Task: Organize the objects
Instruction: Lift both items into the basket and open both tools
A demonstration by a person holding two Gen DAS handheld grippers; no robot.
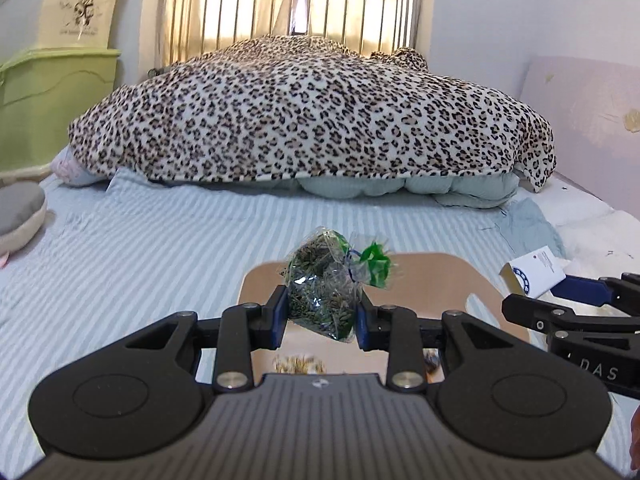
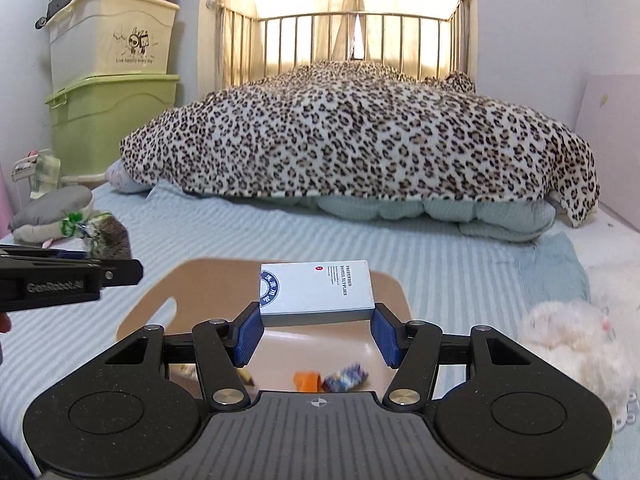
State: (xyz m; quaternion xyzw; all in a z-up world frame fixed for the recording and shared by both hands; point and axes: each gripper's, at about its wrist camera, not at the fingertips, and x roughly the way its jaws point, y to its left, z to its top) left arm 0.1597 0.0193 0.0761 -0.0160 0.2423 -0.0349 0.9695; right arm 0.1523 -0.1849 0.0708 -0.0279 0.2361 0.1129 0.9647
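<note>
My left gripper (image 1: 321, 320) is shut on a clear bag of green dried leaves (image 1: 324, 284) with a green tied top, held above a tan tray (image 1: 432, 276) on the bed. My right gripper (image 2: 316, 330) is shut on a white box with blue print (image 2: 316, 290), held above the same tray (image 2: 192, 292). In the right wrist view the left gripper (image 2: 116, 266) and its bag (image 2: 108, 234) show at the left edge. In the left wrist view the right gripper (image 1: 532, 294) and its box (image 1: 534, 272) show at the right.
An orange piece (image 2: 307, 381) and a blue-white wrapped item (image 2: 346, 376) lie on the tray. A leopard blanket (image 2: 360, 132) covers the far bed. Green and cream storage bins (image 2: 112, 80) stand at the left. A grey cushion (image 2: 52, 210) lies left, a white fluffy toy (image 2: 572, 336) right.
</note>
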